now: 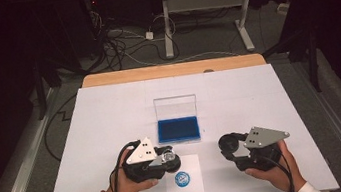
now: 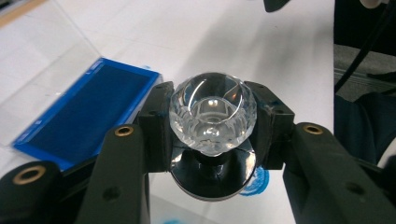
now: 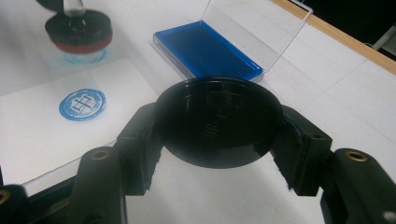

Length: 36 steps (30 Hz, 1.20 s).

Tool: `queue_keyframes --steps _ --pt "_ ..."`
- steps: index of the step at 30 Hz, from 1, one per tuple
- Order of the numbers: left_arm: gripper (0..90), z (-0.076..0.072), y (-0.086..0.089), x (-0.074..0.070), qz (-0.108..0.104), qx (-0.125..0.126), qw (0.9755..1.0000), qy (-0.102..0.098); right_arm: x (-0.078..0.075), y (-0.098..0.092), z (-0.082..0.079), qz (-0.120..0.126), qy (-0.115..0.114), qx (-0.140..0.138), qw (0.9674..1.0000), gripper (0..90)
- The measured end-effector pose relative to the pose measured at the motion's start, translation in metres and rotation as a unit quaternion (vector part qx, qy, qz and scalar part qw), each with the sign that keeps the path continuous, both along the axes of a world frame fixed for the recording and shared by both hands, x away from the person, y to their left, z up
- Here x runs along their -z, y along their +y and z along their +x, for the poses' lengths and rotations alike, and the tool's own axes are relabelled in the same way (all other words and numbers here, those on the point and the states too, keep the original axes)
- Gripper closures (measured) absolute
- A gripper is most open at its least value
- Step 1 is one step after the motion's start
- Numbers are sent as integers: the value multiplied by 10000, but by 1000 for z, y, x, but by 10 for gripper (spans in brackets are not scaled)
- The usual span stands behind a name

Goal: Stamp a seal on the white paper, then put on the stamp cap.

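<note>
You are working in a lab or test room set up for recording, not a home or shop. Your table (image 1: 105, 79) is a plain wooden top covered by a large white sheet (image 1: 239, 96). Around it you have dark, unlit surroundings and grey carpet (image 1: 31, 161). Behind the table, loose cables (image 1: 115, 43) run across the floor to a white plug block (image 1: 149, 35). A second desk on white metal legs (image 1: 166, 26) stands further back, well apart from yours
</note>
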<state>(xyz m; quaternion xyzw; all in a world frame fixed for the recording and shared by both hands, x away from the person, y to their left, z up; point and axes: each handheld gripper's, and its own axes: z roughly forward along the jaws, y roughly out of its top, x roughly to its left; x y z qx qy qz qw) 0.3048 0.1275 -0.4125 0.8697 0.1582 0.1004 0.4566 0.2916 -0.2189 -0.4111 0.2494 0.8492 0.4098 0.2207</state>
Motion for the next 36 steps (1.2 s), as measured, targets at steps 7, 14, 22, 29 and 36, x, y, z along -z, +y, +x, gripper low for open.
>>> queue_keyframes --steps 7,14,22,29,36 --pt "543 5 15 -6 -30 -190 9998 -61 2 1 1 -34 28 1 10000 384" --pt "543 6 26 -11 -62 -324 9994 -94 2 0 0 -36 27 5 10000 384" --pt "543 7 33 -14 -82 -408 9991 -109 2 0 0 -42 22 -15 10000 385" --pt "543 7 40 -18 -173 -474 9986 -140 4 2 0 -66 58 -38 10000 384" --pt "543 7 44 -27 -318 -513 9979 -219 6 4 0 -96 93 -88 9999 384"
